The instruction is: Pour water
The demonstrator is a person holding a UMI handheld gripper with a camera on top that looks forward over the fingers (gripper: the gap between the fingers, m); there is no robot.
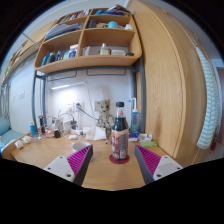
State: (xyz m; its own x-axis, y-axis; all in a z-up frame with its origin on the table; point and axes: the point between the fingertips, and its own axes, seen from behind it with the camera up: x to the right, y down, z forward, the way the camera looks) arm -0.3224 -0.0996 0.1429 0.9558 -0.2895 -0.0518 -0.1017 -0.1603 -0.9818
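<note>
- Dark-liquid bottle [120,132] with a red cap stood upright on the wooden table [105,172], just ahead of the claw [112,160] and roughly centred between its two fingers.
- Bottle sat on a small red coaster [118,158]; a pale label wrapped its lower half.
- Claw was spread wide, holding nothing: magenta pads [79,157] sat well clear of the bottle on both sides, gap visible left and right.
- Small boxy cardboard figure [101,112] stood beyond the bottle, slightly to its left.
- More clutter lay further left on the table: small bottles and cups [48,128], too small to identify individually.
- Wooden wall shelf [88,45] hung above the table, two levels, loaded with books and boxes.
- Tall wooden panel [165,80] ran down the right side beside the table; a white towel-like cloth [208,95] hung beyond it.
- No water container other than the bottle could be told apart for certain.
</note>
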